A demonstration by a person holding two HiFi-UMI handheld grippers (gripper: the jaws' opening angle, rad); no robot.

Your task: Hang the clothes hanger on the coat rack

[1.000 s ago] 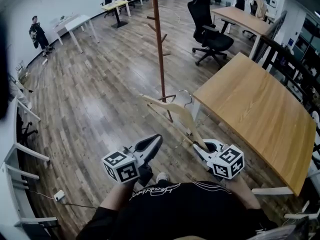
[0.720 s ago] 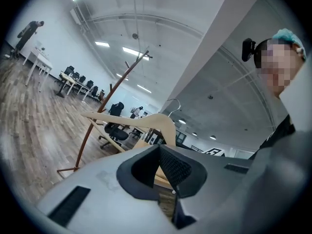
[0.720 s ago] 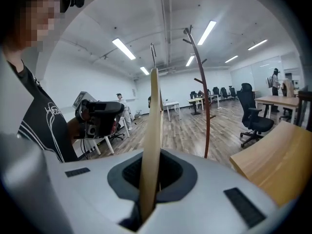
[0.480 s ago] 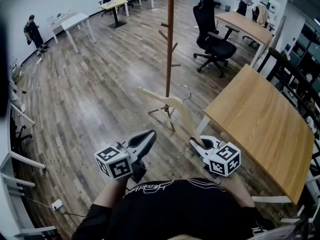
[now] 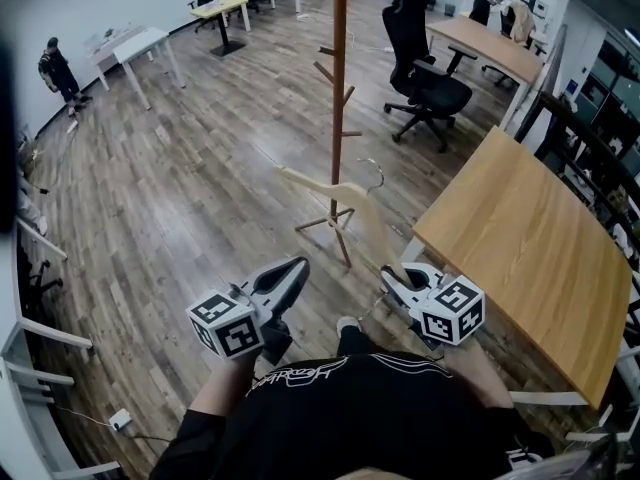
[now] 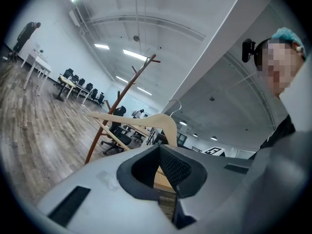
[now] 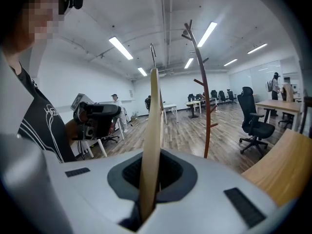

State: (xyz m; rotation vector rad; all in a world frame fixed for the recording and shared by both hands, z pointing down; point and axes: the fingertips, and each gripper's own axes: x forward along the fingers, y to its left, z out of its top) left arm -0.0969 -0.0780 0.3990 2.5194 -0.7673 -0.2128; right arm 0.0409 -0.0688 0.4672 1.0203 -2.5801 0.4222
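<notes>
L gripper [image 5: 296, 266] was clenched shut, empty. Wooden hanger [image 5: 352, 206] was in mid-air near the coat rack [image 5: 339, 78] — long axis upper-left to lower-right, hook upward — near end clamped in R gripper [image 5: 392, 280].

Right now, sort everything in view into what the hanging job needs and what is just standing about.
Job: clothes hanger, clamped in the right gripper; coat rack.
Standing about: wooden table; black office chair; white desk; left gripper, shut and empty.
</notes>
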